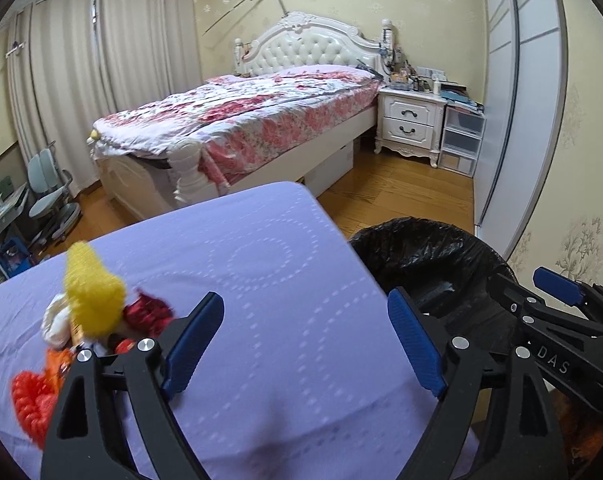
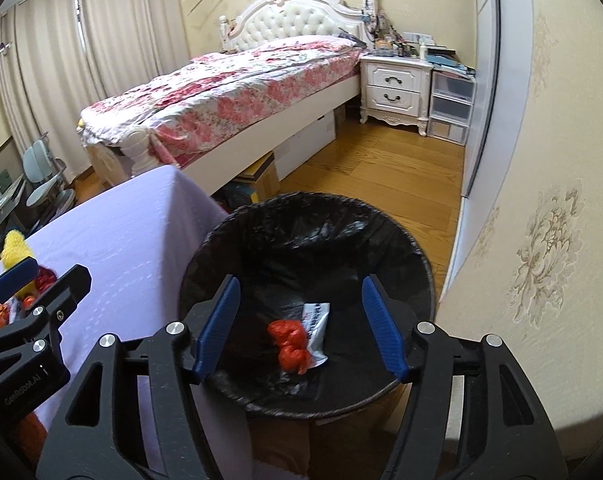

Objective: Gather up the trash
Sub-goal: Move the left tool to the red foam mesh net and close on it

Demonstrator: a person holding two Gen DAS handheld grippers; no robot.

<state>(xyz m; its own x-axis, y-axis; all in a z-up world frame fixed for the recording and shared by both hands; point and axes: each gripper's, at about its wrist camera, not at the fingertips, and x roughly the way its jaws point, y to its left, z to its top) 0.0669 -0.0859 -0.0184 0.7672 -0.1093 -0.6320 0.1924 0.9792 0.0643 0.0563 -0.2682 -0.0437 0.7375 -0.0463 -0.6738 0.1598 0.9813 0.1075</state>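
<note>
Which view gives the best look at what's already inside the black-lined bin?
The right wrist view: it looks straight into the bin, showing a red crumpled piece and a white wrapper at the bottom. The left wrist view shows only the bin's rim and liner, contents hidden.

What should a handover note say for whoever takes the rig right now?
Left gripper: open, empty, over the purple table.
Right gripper: open, empty, over the bin.
In the bin: a red bag and a white wrapper.
Left to collect: the pile at the table's left edge, with a yellow piece, a dark red one, a white one and orange ones.
Next, probably: the left gripper takes from the pile.
</note>
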